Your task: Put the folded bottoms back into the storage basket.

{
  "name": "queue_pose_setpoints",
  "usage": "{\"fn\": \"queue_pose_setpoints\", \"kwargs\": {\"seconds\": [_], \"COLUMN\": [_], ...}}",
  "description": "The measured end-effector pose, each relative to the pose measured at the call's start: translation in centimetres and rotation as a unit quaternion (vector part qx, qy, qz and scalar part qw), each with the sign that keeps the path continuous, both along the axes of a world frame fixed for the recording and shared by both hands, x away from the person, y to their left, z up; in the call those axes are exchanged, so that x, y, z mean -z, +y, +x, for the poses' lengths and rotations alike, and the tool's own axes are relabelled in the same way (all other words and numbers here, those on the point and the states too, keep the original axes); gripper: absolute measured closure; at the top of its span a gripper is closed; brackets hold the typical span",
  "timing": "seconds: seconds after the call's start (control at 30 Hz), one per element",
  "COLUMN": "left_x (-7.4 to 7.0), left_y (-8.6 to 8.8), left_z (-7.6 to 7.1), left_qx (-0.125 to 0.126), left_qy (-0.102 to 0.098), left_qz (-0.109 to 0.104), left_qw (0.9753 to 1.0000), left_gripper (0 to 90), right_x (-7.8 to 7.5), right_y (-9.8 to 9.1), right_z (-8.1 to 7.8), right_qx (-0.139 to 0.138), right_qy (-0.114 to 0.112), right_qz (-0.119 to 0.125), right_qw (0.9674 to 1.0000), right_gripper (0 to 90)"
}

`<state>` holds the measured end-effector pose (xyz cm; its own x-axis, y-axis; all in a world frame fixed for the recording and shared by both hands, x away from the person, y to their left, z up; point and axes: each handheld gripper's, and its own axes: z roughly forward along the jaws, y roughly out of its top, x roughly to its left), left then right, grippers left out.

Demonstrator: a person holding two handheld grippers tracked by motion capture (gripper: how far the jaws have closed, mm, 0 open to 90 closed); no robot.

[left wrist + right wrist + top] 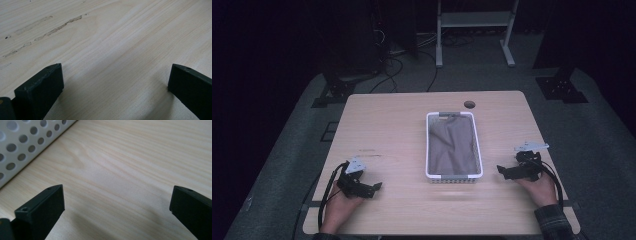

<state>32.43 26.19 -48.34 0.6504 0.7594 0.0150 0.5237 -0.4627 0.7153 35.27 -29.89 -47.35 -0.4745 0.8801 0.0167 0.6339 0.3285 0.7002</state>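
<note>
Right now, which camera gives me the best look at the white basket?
The high view: it shows the whole white basket in the middle of the table, with a dark cloth lying inside. The right gripper view catches a stretch of its perforated side wall at the upper left. The left gripper view looks at bare tabletop.

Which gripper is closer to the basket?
The right gripper: its jaws point at the white basket with only a short gap. The left gripper sits farther off, across bare table.
</note>
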Motion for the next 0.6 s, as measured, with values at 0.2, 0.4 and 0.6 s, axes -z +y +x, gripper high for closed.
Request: {"fn": "queue_pose_setpoints", "kwargs": {"seconds": [0.2, 0.4, 0.6], "left_x": [0.0, 0.0, 0.0], "left_y": [0.0, 0.0, 0.0], "left_z": [0.0, 0.0, 0.0], "left_qx": [0.0, 0.0, 0.0], "left_qy": [0.0, 0.0, 0.0], "left_qz": [0.0, 0.0, 0.0], "left_qw": [1.0, 1.0, 1.0], "left_gripper": [0.0, 0.0, 0.0], "right_x": [1.1, 1.4, 1.4], "right_y": [-0.1, -0.3, -0.3], "right_z": [0.3, 0.2, 0.2], "right_qx": [-0.001, -0.007, -0.006], "right_qy": [0.011, -0.007, -0.008], "right_qz": [-0.012, 0.0, 0.0], "right_qw": [0.9999, 1.0, 1.0], "right_gripper": [0.0, 0.0, 0.0]}}
